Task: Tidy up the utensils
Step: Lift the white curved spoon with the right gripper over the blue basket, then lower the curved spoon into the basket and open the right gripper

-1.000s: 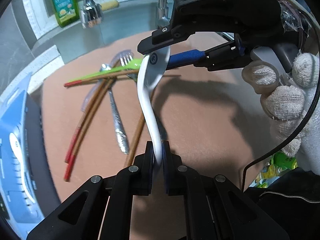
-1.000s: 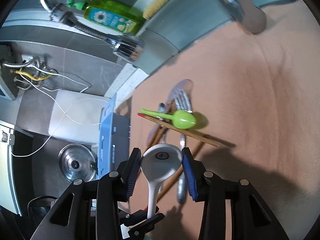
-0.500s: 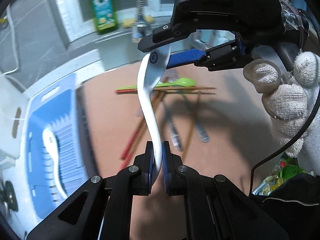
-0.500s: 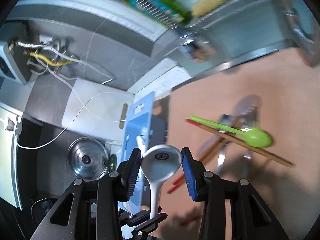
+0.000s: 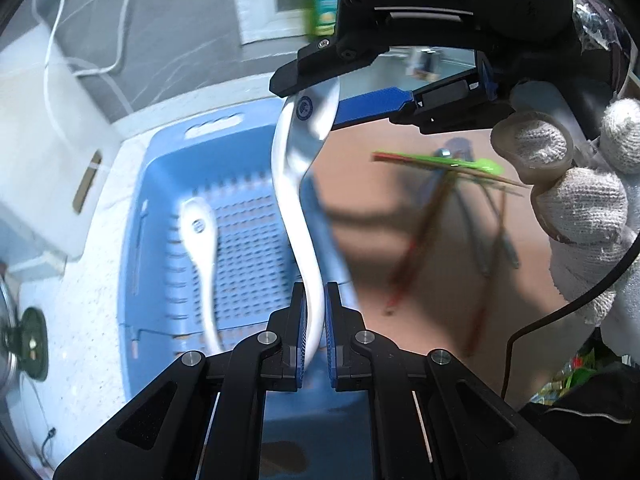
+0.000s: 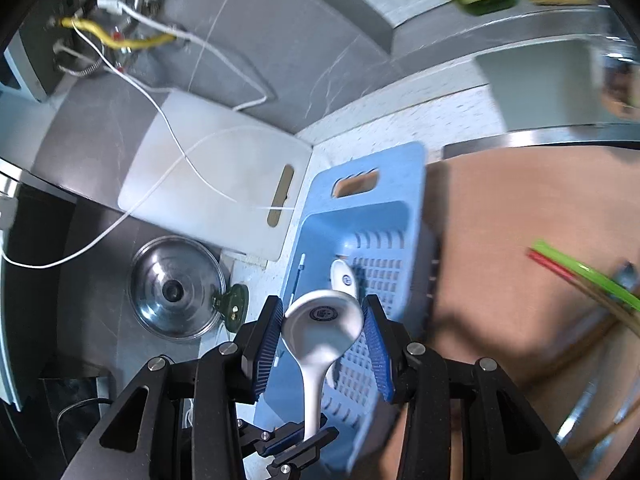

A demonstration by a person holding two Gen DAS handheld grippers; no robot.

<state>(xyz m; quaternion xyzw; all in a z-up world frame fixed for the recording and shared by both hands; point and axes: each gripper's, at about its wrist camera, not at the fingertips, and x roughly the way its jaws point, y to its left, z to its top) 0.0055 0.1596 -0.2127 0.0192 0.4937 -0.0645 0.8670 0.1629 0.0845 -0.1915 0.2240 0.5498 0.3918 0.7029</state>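
Tongs from both hands grip one white soup spoon [image 5: 296, 208] over a blue basket [image 5: 160, 168]: left tongs [image 5: 316, 320] pinch its handle, right tongs [image 6: 322, 320] clasp its bowl. Blurred chopsticks [image 5: 448, 168] and green spoon [image 5: 480, 165] lie at three o'clock on the tabletop [image 5: 420, 280]; a second white spoon [image 5: 200, 248] rests inside the basket.
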